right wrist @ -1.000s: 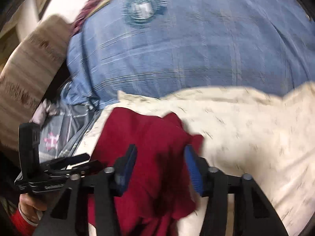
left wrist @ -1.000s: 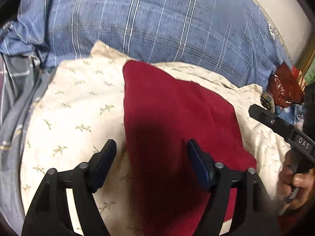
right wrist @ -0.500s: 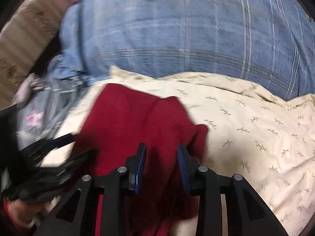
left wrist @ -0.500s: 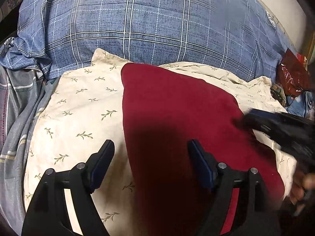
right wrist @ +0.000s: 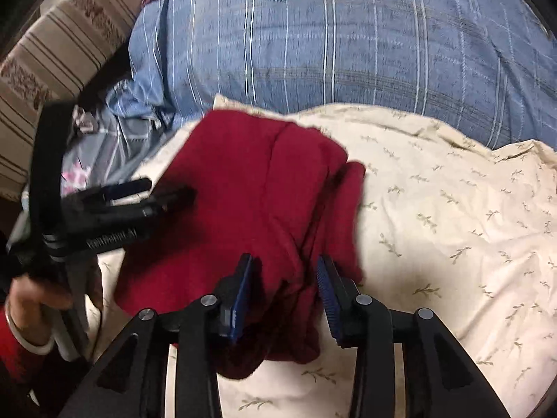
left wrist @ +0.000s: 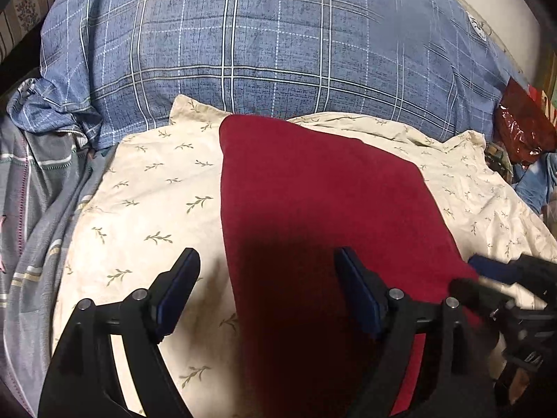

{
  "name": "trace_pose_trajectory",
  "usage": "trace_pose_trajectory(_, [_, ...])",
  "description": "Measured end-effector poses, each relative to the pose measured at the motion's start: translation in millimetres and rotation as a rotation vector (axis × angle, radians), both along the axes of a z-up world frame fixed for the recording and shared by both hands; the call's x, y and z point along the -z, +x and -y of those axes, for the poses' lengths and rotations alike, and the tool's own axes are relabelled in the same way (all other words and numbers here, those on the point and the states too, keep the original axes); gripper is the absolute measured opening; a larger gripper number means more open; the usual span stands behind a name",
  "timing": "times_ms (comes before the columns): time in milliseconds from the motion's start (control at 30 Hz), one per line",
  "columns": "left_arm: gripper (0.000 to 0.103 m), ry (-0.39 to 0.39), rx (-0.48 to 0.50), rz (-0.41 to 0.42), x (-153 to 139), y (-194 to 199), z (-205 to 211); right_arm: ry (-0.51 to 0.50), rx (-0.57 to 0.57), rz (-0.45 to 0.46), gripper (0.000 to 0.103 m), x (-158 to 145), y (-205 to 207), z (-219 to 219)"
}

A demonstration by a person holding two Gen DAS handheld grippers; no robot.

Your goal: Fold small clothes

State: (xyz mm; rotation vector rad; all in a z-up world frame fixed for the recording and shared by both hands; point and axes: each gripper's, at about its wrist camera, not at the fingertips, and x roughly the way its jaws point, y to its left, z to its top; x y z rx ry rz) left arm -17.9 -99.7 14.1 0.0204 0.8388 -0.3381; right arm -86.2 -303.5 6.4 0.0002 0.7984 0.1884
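Note:
A dark red garment (left wrist: 313, 216) lies on a cream leaf-print sheet (left wrist: 146, 209). It also shows in the right wrist view (right wrist: 236, 209), with bunched folds along its right edge. My left gripper (left wrist: 268, 292) is open and empty, hovering over the garment's near left edge. My right gripper (right wrist: 283, 296) has its jaws partly closed around the bunched near-right corner of the garment; the fabric sits between the pads. The right gripper also shows blurred at the right of the left wrist view (left wrist: 494, 278).
A blue plaid pillow (left wrist: 271, 52) lies behind the sheet. Grey striped clothes (left wrist: 31, 188) are piled at the left. A red shiny bag (left wrist: 522, 129) sits at the far right. A striped cushion (right wrist: 52, 59) is at the left in the right wrist view.
My right gripper has narrowed its jaws and moved down onto the garment's bunched right corner. My left gripper has stayed open and moved slightly nearer the garment.

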Motion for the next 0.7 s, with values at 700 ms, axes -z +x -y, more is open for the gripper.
trace_pose_trajectory(700, [0.081,0.036,-0.065,0.077,-17,-28,-13,0.045,0.090,0.064,0.071,-16,-3,-7])
